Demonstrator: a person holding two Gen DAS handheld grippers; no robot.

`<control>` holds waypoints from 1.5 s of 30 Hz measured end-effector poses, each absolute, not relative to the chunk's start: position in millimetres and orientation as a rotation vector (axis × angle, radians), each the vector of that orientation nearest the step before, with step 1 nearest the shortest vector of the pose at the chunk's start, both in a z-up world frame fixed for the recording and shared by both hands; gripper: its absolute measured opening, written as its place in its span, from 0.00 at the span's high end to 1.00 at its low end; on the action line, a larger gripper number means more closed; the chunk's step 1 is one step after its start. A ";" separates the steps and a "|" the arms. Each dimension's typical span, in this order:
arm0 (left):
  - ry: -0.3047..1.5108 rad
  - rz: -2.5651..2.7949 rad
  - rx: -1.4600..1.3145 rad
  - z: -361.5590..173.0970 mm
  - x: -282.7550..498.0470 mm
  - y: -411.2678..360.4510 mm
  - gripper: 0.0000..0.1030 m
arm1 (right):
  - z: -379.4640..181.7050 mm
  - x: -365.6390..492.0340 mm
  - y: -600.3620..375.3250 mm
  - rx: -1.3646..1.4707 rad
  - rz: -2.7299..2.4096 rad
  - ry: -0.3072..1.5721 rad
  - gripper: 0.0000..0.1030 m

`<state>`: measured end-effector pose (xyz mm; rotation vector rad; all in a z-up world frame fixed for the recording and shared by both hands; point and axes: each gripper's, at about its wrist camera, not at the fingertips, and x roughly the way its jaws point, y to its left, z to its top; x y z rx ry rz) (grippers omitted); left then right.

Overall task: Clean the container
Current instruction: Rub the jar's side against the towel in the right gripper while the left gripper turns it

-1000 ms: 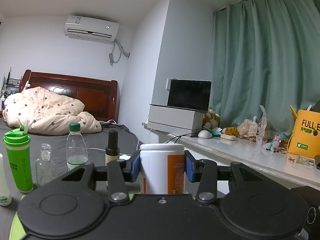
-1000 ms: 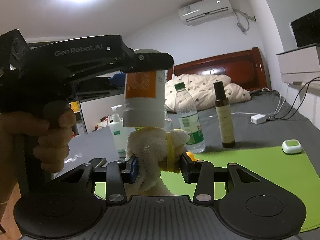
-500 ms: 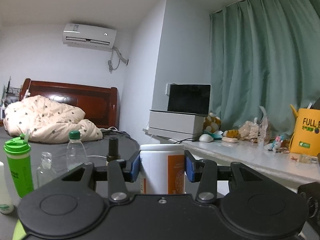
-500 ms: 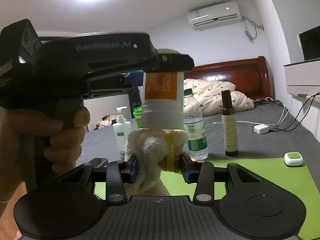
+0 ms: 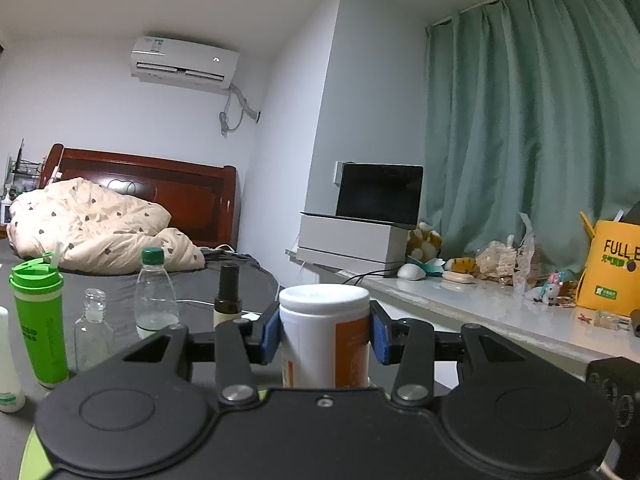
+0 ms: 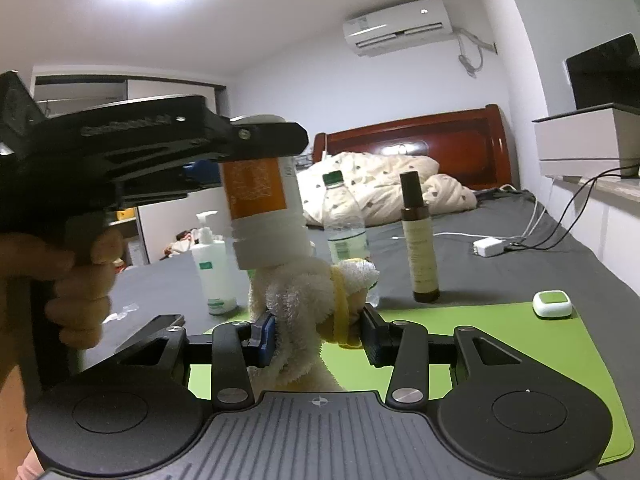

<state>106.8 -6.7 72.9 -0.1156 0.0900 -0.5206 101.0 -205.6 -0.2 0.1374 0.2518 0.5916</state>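
My left gripper (image 5: 324, 332) is shut on a white container with an orange label (image 5: 324, 336). The right wrist view shows the same container (image 6: 264, 208) held upside down in the air by the left gripper's black body (image 6: 132, 156), its threaded mouth pointing down. My right gripper (image 6: 316, 332) is shut on a fluffy cream cloth with a yellow band (image 6: 308, 304). The cloth's top is pressed into the container's mouth. How deep it goes is hidden.
A green mat (image 6: 500, 332) lies on the grey table. On it or near it stand a brown bottle (image 6: 418, 240), a clear water bottle (image 6: 346, 220), a white pump bottle (image 6: 212, 264), a green tumbler (image 5: 38, 320) and a small white-green case (image 6: 552, 304). A cluttered white ledge (image 5: 500, 312) runs along the right.
The container has tilted and shifted right relative to the right gripper, and the cloth now meets its mouth. The left wrist view has tipped slightly upward and back down.
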 end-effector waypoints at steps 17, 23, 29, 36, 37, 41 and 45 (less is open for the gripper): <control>0.057 -0.525 -0.114 67.5 109.6 -13.4 0.58 | 0.6 99.4 -190.5 0.124 0.639 0.259 0.59; 0.057 -0.480 -0.100 64.7 114.7 -7.9 0.58 | -0.1 97.1 -189.6 0.132 0.656 0.268 0.59; 0.072 -0.453 -0.111 59.6 117.3 1.4 0.58 | -1.8 95.3 -191.7 0.134 0.642 0.277 0.59; 0.082 -0.428 -0.137 55.0 116.4 13.3 0.58 | -5.8 97.0 -193.0 0.128 0.616 0.289 0.59; 0.083 -0.422 -0.139 54.5 116.4 15.2 0.58 | -5.8 97.7 -193.9 0.129 0.611 0.289 0.59; 0.096 -0.390 -0.146 50.2 119.0 22.9 0.58 | -4.6 99.4 -200.9 0.134 0.580 0.279 0.59; 0.122 -0.343 -0.155 40.4 124.4 32.8 0.58 | 2.1 104.0 -212.8 0.140 0.533 0.257 0.59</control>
